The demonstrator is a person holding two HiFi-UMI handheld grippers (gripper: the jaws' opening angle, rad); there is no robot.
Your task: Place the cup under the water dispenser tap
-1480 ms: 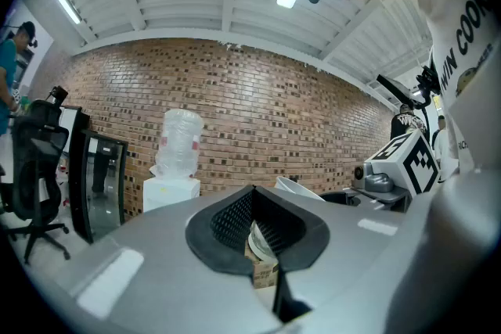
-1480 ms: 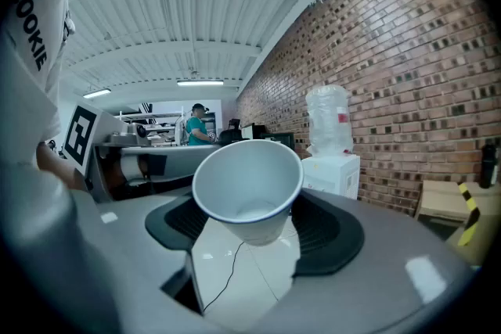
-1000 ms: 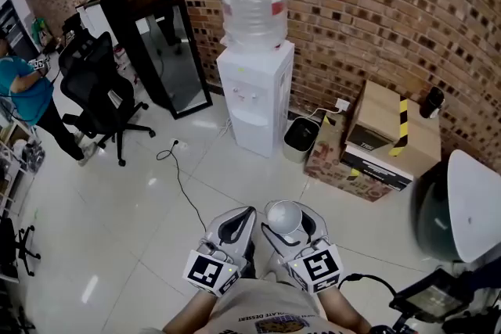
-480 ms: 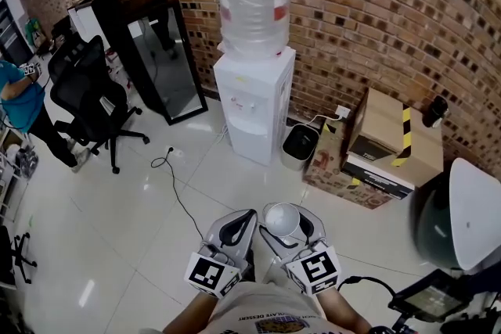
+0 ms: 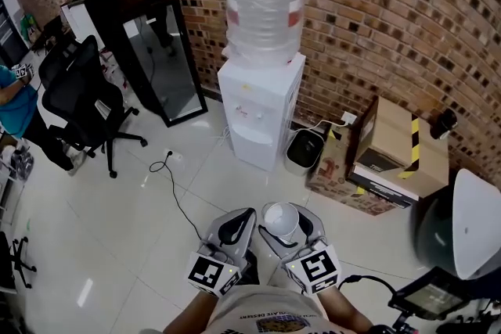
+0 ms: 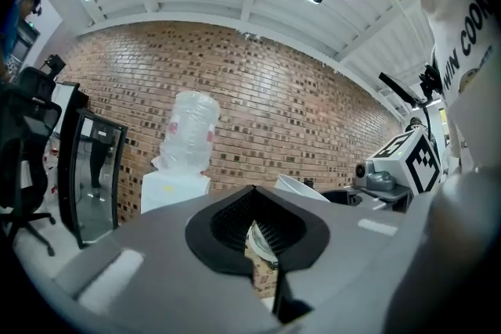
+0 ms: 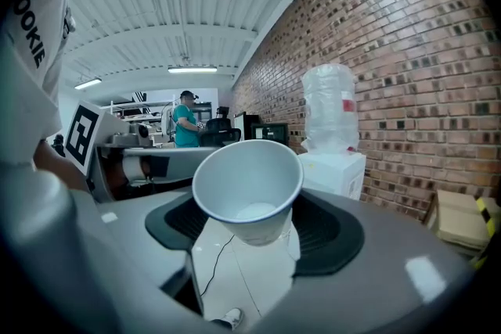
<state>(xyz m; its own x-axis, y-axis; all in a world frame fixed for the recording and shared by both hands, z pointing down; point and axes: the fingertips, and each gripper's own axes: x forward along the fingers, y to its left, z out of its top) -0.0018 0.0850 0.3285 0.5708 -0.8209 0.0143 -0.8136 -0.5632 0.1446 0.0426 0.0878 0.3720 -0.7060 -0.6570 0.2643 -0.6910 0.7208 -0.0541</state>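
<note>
In the head view, the right tongs (image 5: pixel 291 231) pinched a white paper cup (image 5: pixel 282 220) at lower centre, well apart from the white floor-standing water dispenser (image 5: pixel 261 109) in the upper middle. The left tongs (image 5: pixel 233 229) rode just beside them. The carry would probably go best with a light grip, so the thin wall would not crumple, aimed at the recess under the taps, which were too small to make out. In the left gripper view, the jaws were pressed together on nothing. In the right gripper view, the cup (image 7: pixel 249 194) tilted mouth-first toward the camera, hiding where the jaws met it.
</note>
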